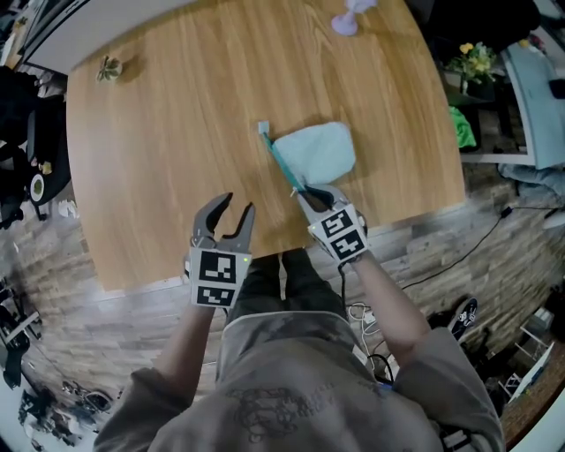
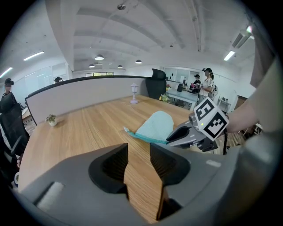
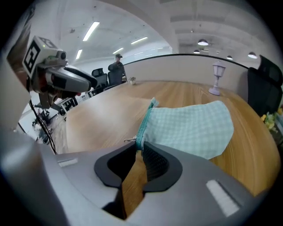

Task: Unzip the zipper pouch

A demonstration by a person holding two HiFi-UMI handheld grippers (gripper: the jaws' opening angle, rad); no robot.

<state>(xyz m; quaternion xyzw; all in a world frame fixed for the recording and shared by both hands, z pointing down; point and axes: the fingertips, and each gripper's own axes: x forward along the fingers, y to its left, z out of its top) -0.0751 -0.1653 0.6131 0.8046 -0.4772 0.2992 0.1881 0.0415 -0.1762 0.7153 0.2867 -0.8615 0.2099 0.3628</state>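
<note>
A pale teal checked zipper pouch (image 1: 320, 150) lies flat on the wooden table (image 1: 168, 150), its darker teal zipper (image 1: 281, 159) running along its left edge. My right gripper (image 1: 306, 191) is at the near end of that zipper. In the right gripper view its jaws (image 3: 140, 148) stand pinched together on the end of the zipper band, and the small metal pull (image 3: 128, 140) sticks out just to the left. The pouch (image 3: 194, 126) spreads out beyond them. My left gripper (image 1: 233, 208) hovers open over the table's near edge, left of the pouch (image 2: 154, 126), holding nothing.
A tiny potted plant (image 1: 109, 68) sits at the table's far left and a lilac lamp-like object (image 1: 346, 18) at the far edge. The table's near edge runs just under both grippers. Cables and shoes lie on the floor to the right.
</note>
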